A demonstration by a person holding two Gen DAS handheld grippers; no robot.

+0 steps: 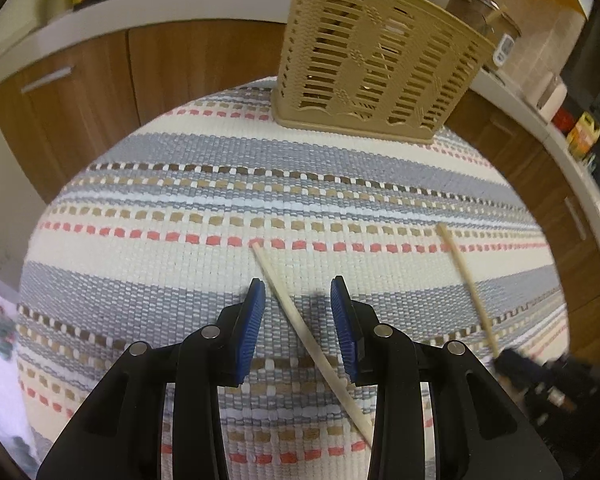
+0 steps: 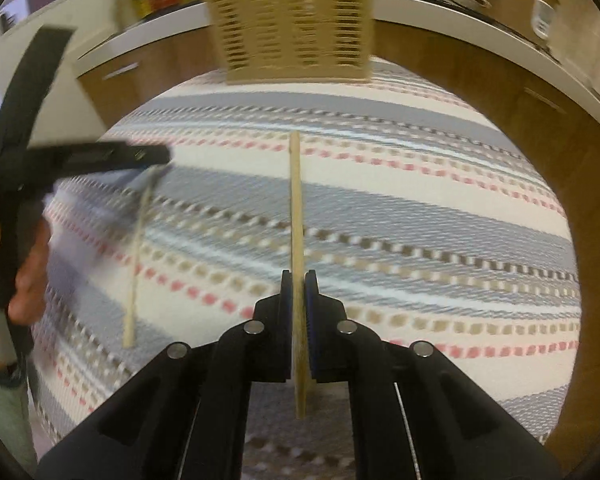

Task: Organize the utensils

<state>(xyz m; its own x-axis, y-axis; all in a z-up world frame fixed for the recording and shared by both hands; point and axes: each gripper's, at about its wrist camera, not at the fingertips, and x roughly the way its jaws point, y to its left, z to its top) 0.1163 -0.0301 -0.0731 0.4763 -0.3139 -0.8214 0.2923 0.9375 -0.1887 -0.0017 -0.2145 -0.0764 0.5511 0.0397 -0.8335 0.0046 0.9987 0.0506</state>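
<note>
Left wrist view. Left gripper (image 1: 298, 292) hangs over the striped woven mat (image 1: 148, 184), jaws spread, blue pads clear of everything. A pale chopstick (image 1: 300, 326) lies flat on the mat and runs diagonally through the gap between the pads, touching neither. Beige slotted basket (image 1: 374, 60) stands at the mat's far edge, well apart. Second chopstick (image 1: 466, 284) is off to the right, its lower end meeting the blurred right gripper (image 1: 500, 356).

To do this pickup well, I judge: settle the pads down either side of the stick near its middle, close squarely across it (it lies askew to the jaws, so a small wrist turn should help), and lift without dragging the weave.

Right wrist view (blurred). Right gripper (image 2: 298, 280) is pressed together on its chopstick (image 2: 296, 208), which stands straight ahead out of the pads toward the basket (image 2: 292, 20) at the far side. Left gripper (image 2: 152, 160) shows at left, held in a hand (image 2: 24, 272), over the lying chopstick (image 2: 138, 256); its jaws can't be read from here.
</note>
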